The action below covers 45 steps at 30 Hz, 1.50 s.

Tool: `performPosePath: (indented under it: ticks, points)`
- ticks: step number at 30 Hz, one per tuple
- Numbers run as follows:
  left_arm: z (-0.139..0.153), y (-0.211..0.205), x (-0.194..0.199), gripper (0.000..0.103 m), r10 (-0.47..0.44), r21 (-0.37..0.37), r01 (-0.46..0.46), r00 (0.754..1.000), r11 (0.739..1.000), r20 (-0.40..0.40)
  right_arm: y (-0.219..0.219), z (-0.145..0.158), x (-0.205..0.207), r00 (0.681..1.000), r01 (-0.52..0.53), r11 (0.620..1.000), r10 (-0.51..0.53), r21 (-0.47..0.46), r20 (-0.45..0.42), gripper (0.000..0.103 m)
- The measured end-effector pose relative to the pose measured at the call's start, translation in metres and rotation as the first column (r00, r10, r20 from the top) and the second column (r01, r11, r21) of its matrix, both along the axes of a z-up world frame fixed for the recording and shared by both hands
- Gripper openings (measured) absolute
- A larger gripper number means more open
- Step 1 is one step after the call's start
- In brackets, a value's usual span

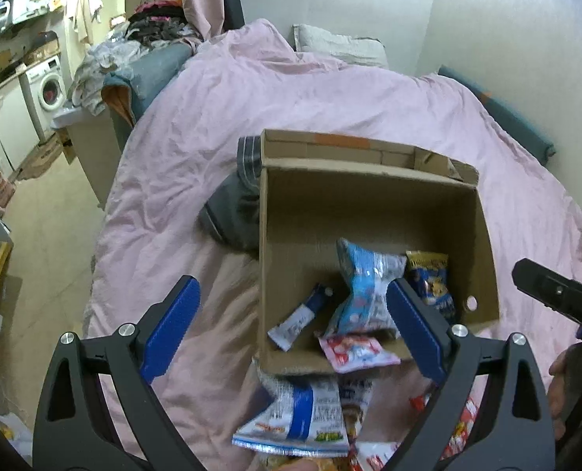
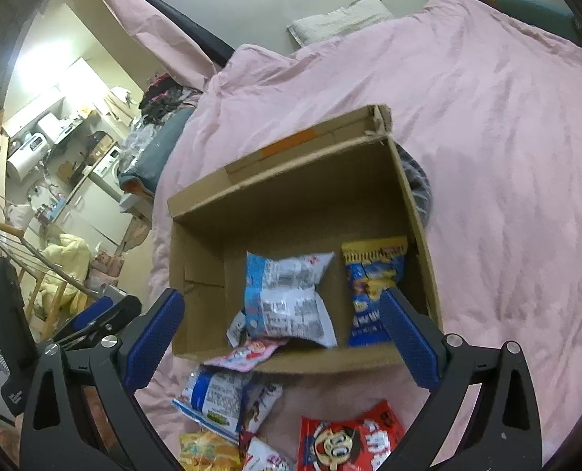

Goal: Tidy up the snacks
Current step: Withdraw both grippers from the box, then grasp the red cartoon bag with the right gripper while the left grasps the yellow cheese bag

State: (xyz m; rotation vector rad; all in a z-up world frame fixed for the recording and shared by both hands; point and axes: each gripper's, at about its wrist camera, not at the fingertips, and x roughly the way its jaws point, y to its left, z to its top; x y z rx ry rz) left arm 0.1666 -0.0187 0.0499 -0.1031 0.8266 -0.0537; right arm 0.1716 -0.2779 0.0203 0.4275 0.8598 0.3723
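An open cardboard box (image 1: 299, 204) (image 2: 291, 204) sits on a pink bed. Inside lie a light-blue snack bag (image 1: 363, 286) (image 2: 287, 294), a dark-blue and yellow bag (image 1: 430, 278) (image 2: 373, 274), a small white-blue sachet (image 1: 301, 316) and a pink packet (image 1: 355, 351) (image 2: 247, 351) at the near wall. More snacks lie loose in front of the box: a blue-white bag (image 1: 302, 412) (image 2: 212, 396), a red cartoon bag (image 2: 350, 437), a yellow bag (image 2: 208, 451). My left gripper (image 1: 291, 322) is open and empty above the box's near edge. My right gripper (image 2: 279, 329) is open and empty, also over the near edge.
Pink duvet (image 1: 330, 90) covers the bed. Grey clothing (image 1: 236, 204) lies against the box's left side. A pillow (image 1: 338, 45) is at the headboard. To the left are the floor, a washing machine (image 1: 49, 86) and cluttered shelves (image 2: 55, 137).
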Motion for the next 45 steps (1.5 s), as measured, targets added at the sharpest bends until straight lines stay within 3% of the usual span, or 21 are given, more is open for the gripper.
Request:
performPosePath:
  ticks: [10,22,28,35,40,42,45]
  points:
    - [0.001,0.018,-0.031,0.094,0.03,-0.018,-0.031,0.999,0.999,-0.027,0.003,-0.013,-0.035,0.998,-0.014,0.999,0.012,-0.032,-0.066,0.102]
    - [-0.016,0.038,-0.064,0.094,0.06,-0.049,-0.065,0.995,0.997,-0.084,-0.025,-0.034,-0.073,0.986,0.057,0.998,-0.062,-0.038,-0.157,0.102]
    - [-0.021,0.043,-0.072,0.094,0.057,-0.05,-0.062,0.993,0.997,-0.104,-0.048,-0.06,-0.078,0.955,0.101,0.994,-0.11,-0.05,-0.276,0.102]
    - [-0.037,0.05,-0.073,0.094,0.046,-0.089,-0.064,0.981,0.994,-0.187,-0.036,-0.099,-0.068,0.902,0.028,1.0,-0.029,-0.01,-0.431,0.102]
    - [-0.051,0.053,-0.076,0.094,0.038,-0.11,-0.068,0.966,0.992,-0.257,-0.001,-0.122,-0.05,0.87,-0.091,0.984,0.004,-0.153,-0.494,0.102]
    - [-0.063,0.05,-0.077,0.094,0.024,-0.136,-0.07,0.949,0.988,-0.314,0.01,-0.128,-0.046,0.869,-0.125,0.962,-0.012,-0.243,-0.495,0.102]
    - [-0.077,0.038,-0.084,0.094,-0.003,-0.154,-0.061,0.924,0.986,-0.382,0.019,-0.133,-0.042,0.865,-0.161,0.941,-0.01,-0.297,-0.501,0.101]
